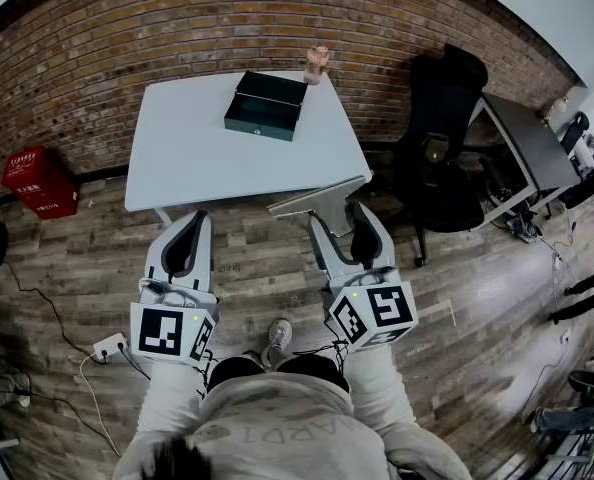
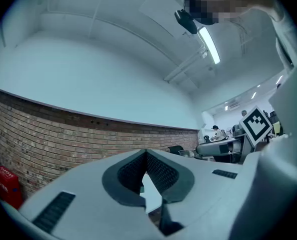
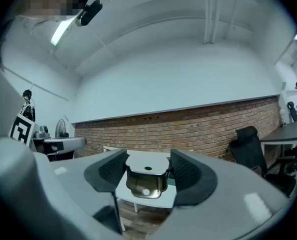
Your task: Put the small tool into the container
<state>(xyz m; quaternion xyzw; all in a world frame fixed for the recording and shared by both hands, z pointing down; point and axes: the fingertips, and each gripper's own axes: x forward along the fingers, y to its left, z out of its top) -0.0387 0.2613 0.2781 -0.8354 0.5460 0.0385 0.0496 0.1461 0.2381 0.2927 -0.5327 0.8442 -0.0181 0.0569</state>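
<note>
Currently your right gripper (image 1: 339, 220) grasps the small tool (image 1: 317, 196) in its jaws, blade crosswise. The open container (image 1: 265, 106) sits on the desk (image 1: 177, 153), above and left of the tool in frame. Your left gripper (image 1: 187, 230) has its jaws clenched, empty.

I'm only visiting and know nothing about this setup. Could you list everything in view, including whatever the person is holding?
table: one, white, in front of the brick wall
container: one, dark green, on the table's far half
pinkish object: one, at the table's far edge; too small to identify
small tool: one, bare metal, flat-bladed, over the floor just short of the table
case: one, red, on the floor left of the table
office chair: one, black, right of the table
desk: one, grey, far right
power strip: one, white, on the floor at left
left hand-held gripper: one, grey-white, jaws together, empty
right hand-held gripper: one, grey-white, closed on the small tool
</note>
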